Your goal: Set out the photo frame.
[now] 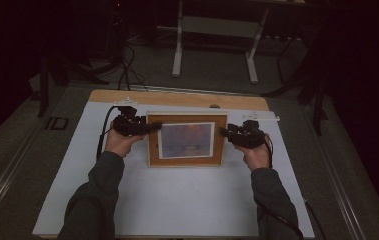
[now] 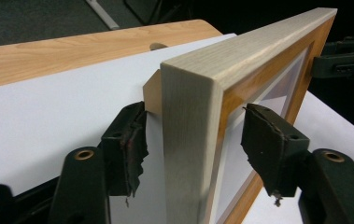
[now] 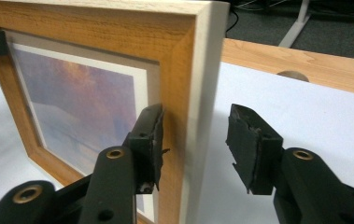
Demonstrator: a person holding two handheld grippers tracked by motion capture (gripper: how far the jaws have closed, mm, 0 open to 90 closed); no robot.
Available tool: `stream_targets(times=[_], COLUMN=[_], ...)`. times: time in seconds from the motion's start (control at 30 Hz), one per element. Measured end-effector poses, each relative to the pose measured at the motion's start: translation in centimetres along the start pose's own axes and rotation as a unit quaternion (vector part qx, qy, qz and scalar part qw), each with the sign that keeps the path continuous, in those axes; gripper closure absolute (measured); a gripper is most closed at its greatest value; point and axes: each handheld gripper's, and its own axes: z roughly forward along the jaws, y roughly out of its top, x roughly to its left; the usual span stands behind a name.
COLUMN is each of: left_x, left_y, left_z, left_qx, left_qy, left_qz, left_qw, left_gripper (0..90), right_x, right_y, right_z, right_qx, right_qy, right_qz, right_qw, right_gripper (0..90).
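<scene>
The picture frame (image 1: 187, 139) stands upright on its lower edge near the middle of the desk (image 1: 177, 200), on the white sheet, w/ the pale sunset-toned print facing me. Wood front is orange-brown, outer sides pale grey-beige. A light brown stand piece (image 2: 152, 95) sticks out behind the frame's back, seen in the left gripper view.

My left hand-held gripper (image 1: 144, 127) is at the frame's left side bar, jaws straddling it: one pad behind the frame, one in front of the glass. Both pads stand clear of the wood w/ visible gaps, so jaws are open, nothing gripped.

My right hand-held gripper (image 1: 227, 132) is at the frame's right side bar, same setup. In the right gripper view the front pad (image 3: 149, 140) sits just at the frame's inner lip, can't tell if it touches; the back pad (image 3: 249, 144) is well clear of the frame's back. Open too, no hold.

Beyond the frame, the bare wood strip of the desk's far edge, then dark floor w/ a white stand's legs (image 1: 214, 45).
</scene>
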Motion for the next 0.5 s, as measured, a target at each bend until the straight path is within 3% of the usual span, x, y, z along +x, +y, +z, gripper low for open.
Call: stream_targets(times=[0.33, 0.43, 0.5], left_x=[0.2, 0.1, -0.1], left_y=[-0.5, -1.1, -1.7], left_z=[-2.7, -3.8, -4.7], left_qx=[-0.026, -0.027, -0.019], left_qy=[0.009, 0.028, 0.055], left_qz=[-0.009, -0.009, -0.013], left_qw=[0.9996, 0.9992, 0.9982], left_gripper=[38.4, 38.4, 38.5], right_x=[-0.8, -1.0, -1.2], right_y=[-0.8, -1.2, -1.5], right_z=[-1.7, -2.2, -2.5], right_qx=[-0.004, -0.001, 0.001], right_qy=[0.0, 0.0, -0.001], right_qz=[0.003, 0.005, 0.004], right_qw=[1.0, 1.0, 1.0], right_gripper=[51.4, 50.3, 48.3])
